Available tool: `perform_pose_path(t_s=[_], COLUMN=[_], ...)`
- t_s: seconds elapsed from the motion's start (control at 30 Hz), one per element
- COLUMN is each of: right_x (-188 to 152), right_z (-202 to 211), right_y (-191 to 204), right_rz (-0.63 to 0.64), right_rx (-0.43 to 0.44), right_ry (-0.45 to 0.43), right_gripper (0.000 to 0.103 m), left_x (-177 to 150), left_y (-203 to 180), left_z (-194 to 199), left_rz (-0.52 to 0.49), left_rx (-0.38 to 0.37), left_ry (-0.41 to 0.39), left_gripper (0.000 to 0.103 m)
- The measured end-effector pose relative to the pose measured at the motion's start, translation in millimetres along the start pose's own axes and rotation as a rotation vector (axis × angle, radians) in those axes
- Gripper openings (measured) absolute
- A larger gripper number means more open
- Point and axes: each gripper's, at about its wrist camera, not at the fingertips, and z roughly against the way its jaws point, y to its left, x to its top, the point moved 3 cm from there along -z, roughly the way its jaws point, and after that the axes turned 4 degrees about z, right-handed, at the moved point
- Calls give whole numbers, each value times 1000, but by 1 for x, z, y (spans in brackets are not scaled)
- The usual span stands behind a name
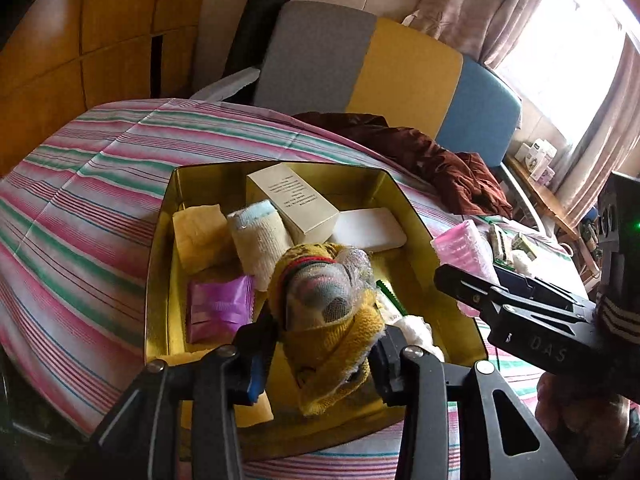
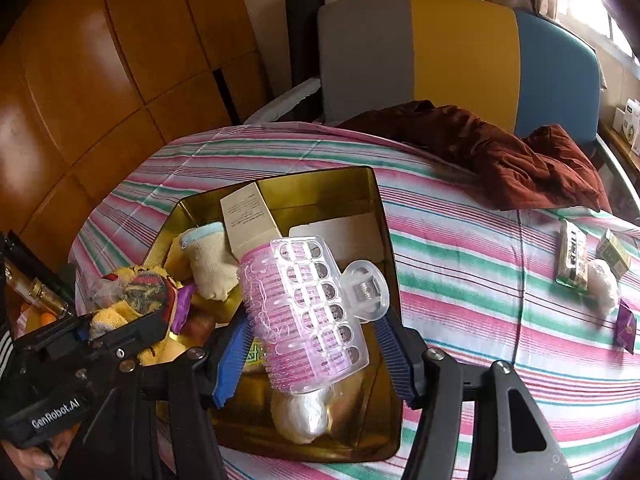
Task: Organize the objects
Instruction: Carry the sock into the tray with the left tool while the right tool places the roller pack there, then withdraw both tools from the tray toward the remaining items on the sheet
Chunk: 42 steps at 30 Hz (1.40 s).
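Gripping a rolled yellow sock bundle between its fingers, the left gripper holds it over the near part of an open gold tin that sits on a bed covered with a pink, green and white striped sheet; the pads press on the bundle from both sides, and a scrap of clear netting clings to its top. Inside the tin lie a cream bandage roll, a tan folded cloth, a purple foil packet, a beige carton leaning toward the far wall, and a flat white case beside it. The right gripper pinches a pink hair roller with a clear plastic clip over it, held just above the near right side of the tin; its blue-padded fingers stand moderately apart, closed against the roller's sides. Below the roller, in the tin's near corner, rests a white wrapped bundle. On the sheet well to the right of the tin lie a green and white packet, a small green box, a white wad and a dark purple sachet. A maroon garment is crumpled at the far side of the bed, before a grey, yellow and blue headboard.
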Motion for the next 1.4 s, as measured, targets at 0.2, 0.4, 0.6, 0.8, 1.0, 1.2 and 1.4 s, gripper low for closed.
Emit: perform_pose_path(t_s=[0.2, 0.4, 0.6, 0.8, 1.0, 1.2, 1.4], right_x=[9, -1, 2, -5, -17, -29, -35], right_z=[-21, -27, -20, -4, 5, 13, 21], right_y=[-4, -11, -25, -30, -18, -2, 6], right_rz=[7, -15, -63, -79, -61, -33, -20], right_rx=[-48, -54, -64, -71, -66, -87, -106], right_ry=[27, 38, 15, -8, -6, -20, -40], right_gripper=[63, 73, 73, 73, 73, 75, 77], left_x=[-6, -11, -16, -15, -14, -15, -17], left_y=[4, 2, 1, 3, 2, 0, -4], left_z=[-4, -5, 3, 9, 20, 29, 38], left_rz=[16, -13, -42, -46, -46, -46, -55], left_rx=[23, 33, 50, 72, 98, 118, 128], left_ry=[13, 11, -7, -29, -69, -98, -122], left_gripper=[63, 69, 69, 69, 78, 81, 82])
